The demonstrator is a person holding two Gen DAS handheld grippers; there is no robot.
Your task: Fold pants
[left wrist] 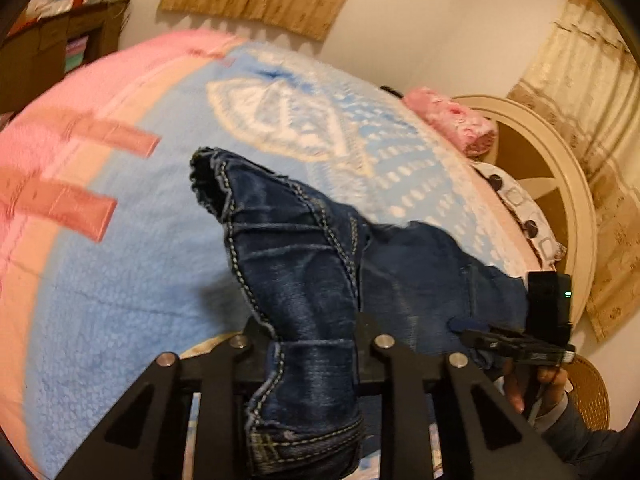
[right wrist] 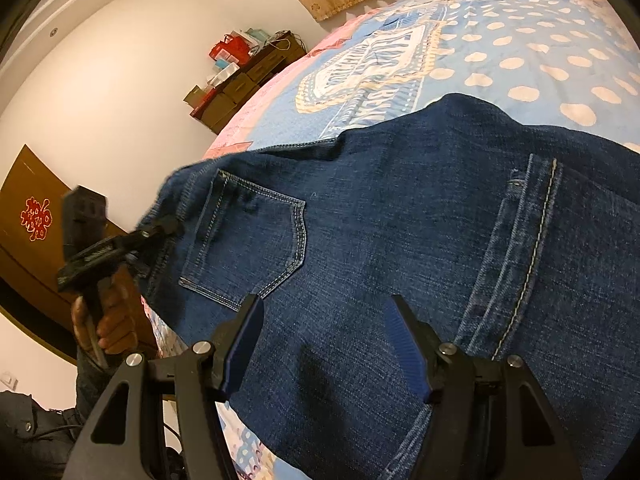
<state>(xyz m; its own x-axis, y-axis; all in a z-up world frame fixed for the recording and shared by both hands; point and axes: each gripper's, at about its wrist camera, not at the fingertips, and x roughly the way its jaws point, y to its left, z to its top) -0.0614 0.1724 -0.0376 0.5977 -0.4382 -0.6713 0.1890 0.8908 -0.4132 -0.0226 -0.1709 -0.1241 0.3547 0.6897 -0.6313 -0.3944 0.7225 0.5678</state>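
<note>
Dark blue jeans (right wrist: 400,220) lie on a bed, back pocket (right wrist: 248,240) facing up. In the left wrist view a bunched fold of the jeans (left wrist: 304,264) rises between the jaws of my left gripper (left wrist: 312,332), which is shut on it. The right wrist view shows the same left gripper (right wrist: 164,232) pinching the denim's left edge, a hand under it. My right gripper (right wrist: 324,340) stands open just over the flat denim, its blue pads (right wrist: 404,344) wide apart with nothing pinched. Its tip (left wrist: 464,326) also appears at the jeans' right edge.
The bed carries a light blue blanket (left wrist: 120,280) with pink borders and white dots. A pink rolled cloth (left wrist: 452,120) and a cream headboard (left wrist: 560,200) are at the right. A brown cabinet (right wrist: 248,80) stands by the wall, a wicker seat (left wrist: 588,392) near the person's hand (left wrist: 540,384).
</note>
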